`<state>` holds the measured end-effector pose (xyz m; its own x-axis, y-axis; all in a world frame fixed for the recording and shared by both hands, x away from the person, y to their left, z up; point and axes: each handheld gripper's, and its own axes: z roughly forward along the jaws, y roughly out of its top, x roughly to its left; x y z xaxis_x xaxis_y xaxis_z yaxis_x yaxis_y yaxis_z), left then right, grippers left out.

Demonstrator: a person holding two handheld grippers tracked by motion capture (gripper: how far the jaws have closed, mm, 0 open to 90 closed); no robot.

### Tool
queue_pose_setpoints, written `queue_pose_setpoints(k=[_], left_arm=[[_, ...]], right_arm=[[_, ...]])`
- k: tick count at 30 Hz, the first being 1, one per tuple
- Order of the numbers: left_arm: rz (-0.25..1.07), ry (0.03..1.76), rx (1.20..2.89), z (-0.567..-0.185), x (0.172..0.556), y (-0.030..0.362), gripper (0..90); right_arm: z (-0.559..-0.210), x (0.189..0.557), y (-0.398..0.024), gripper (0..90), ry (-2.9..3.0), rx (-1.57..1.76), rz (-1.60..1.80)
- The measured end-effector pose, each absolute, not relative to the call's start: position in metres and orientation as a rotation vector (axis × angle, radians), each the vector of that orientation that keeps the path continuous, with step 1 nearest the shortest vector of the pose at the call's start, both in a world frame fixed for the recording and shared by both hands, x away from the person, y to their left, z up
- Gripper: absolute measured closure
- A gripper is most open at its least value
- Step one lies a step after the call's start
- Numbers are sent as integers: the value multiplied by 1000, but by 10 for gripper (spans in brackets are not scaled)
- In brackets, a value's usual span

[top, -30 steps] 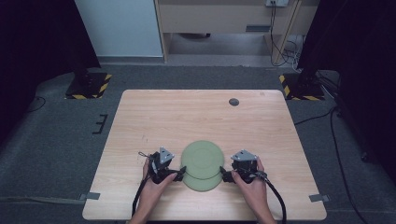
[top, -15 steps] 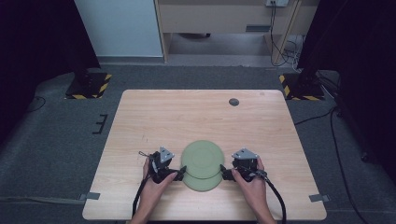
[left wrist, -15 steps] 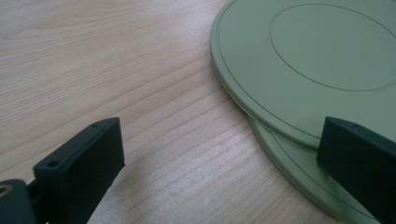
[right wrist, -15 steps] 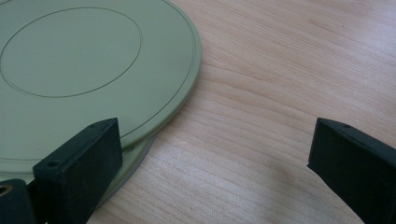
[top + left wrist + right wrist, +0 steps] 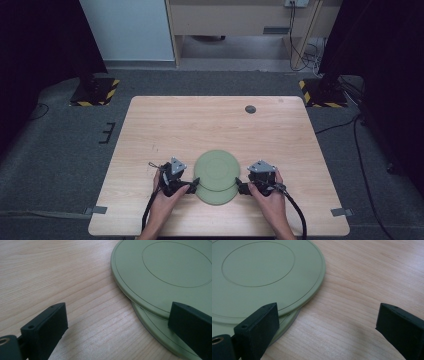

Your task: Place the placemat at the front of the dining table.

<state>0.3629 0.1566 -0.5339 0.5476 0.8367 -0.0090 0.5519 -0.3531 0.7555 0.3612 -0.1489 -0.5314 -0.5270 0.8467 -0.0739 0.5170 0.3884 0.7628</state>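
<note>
Two pale green plates lie stacked near the table's front edge; the upper plate [image 5: 217, 170] is shifted a little toward the back, so the lower plate [image 5: 216, 197] peeks out in front. My left gripper [image 5: 192, 185] is open at the stack's left rim. In the left gripper view the upper plate [image 5: 165, 275] and lower plate [image 5: 160, 336] sit by the right finger [image 5: 192, 327]. My right gripper [image 5: 240, 187] is open at the right rim, and its view shows the upper plate [image 5: 262, 272] and lower plate [image 5: 287, 320] beside the left finger [image 5: 259, 327].
The wooden table [image 5: 200, 125] has a small dark round cap [image 5: 250, 109] near its back right. Dark carpet surrounds the table, with yellow-black marked stand feet [image 5: 95, 90] at the back corners. Cables trail from both grippers toward the front edge.
</note>
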Motion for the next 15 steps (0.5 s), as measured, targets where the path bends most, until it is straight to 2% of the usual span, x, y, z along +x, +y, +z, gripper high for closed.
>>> queue_pose_setpoints(k=[15], left_arm=[[493, 1120, 2056, -534, 368, 156, 2]], right_arm=[[-534, 365, -147, 31, 2153, 1196, 982]])
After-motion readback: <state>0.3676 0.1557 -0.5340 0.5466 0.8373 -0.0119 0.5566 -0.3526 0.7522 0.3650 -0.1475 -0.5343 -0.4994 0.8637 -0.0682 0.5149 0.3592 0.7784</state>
